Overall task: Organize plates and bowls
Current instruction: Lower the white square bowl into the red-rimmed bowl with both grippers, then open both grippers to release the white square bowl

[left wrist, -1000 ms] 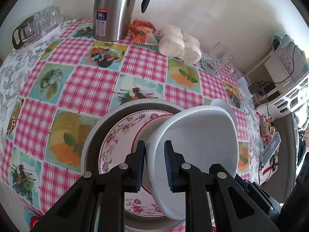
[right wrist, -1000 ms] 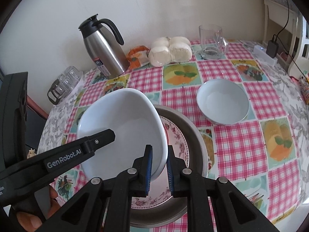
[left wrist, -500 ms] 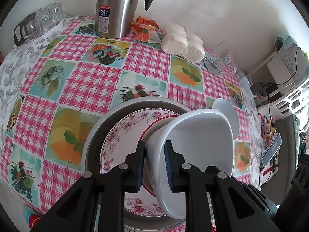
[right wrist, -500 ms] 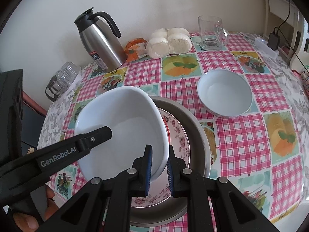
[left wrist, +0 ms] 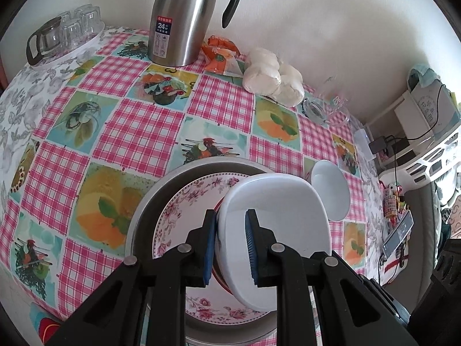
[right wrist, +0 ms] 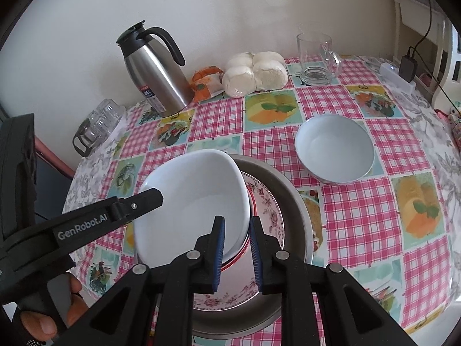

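Observation:
A white squarish bowl [left wrist: 276,222] [right wrist: 193,201] sits on a stack: a red-rimmed dish, a floral plate [left wrist: 184,210] [right wrist: 268,216] and a grey metal pan [left wrist: 161,196] [right wrist: 294,201]. My left gripper [left wrist: 230,245] straddles the bowl's left rim with jaws slightly apart; it also shows in the right wrist view [right wrist: 149,199]. My right gripper [right wrist: 236,250] straddles the bowl's right rim, jaws slightly apart too. A second round white bowl [right wrist: 335,148] [left wrist: 330,190] stands alone on the cloth to the right.
On the checked tablecloth at the back stand a steel thermos jug [right wrist: 157,72] [left wrist: 184,17], an orange packet [right wrist: 206,82], bagged white buns [right wrist: 255,73] and a glass mug [right wrist: 317,57]. A tray of glasses [left wrist: 63,37] is far left. A power strip [right wrist: 397,77] is far right.
The white bowl has come down from a tilt and settled flatter onto the stack. Both grippers' jaws have widened a little around its rim.

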The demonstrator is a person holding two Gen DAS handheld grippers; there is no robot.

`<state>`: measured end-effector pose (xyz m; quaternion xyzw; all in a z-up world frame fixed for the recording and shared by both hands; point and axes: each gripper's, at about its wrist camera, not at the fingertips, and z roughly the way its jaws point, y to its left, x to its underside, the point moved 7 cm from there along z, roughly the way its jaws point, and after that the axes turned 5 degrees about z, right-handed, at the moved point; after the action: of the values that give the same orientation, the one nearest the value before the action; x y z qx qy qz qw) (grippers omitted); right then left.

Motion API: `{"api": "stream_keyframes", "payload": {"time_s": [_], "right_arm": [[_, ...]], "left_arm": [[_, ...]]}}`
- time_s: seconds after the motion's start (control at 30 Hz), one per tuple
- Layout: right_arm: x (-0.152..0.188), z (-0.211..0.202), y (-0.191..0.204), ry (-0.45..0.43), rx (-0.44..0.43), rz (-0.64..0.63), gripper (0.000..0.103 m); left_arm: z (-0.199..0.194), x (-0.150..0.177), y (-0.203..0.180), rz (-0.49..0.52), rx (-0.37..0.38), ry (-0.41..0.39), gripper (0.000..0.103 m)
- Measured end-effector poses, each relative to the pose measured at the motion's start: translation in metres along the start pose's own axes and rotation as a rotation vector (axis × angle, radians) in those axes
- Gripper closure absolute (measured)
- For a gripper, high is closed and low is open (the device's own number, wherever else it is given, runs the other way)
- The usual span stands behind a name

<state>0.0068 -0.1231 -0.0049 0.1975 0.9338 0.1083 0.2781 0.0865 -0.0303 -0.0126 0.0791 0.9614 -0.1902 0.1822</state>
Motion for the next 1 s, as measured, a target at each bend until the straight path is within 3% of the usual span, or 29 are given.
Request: {"api": "stream_keyframes", "payload": {"time_s": [0.37, 0.63, 0.7, 0.87, 1.0], "right_arm": [[-0.001, -0.002, -0.005, -0.008, -0.011, 0.023, 0.083], [-0.008, -0.011, -0.012, -0.049, -0.026, 0.060, 0.083], [-0.009, -0.011, -0.015, -0.052, -0.015, 0.068, 0.080], [-0.010, -0.009, -0.021, -0.053, 0.012, 0.081, 0.049], [-0.012, -0.009, -0.024, -0.063, 0.027, 0.081, 0.040]], "left_arm": [[-0.002, -0.001, 0.003, -0.016, 0.005, -0.010, 0.083], [-0.016, -0.007, 0.003, -0.001, -0.024, -0.074, 0.080], [-0.019, -0.009, 0.005, -0.004, -0.044, -0.091, 0.064], [-0.023, -0.011, 0.015, 0.000, -0.129, -0.110, 0.048], [-0.023, -0.012, 0.022, 0.003, -0.180, -0.118, 0.030]]}}
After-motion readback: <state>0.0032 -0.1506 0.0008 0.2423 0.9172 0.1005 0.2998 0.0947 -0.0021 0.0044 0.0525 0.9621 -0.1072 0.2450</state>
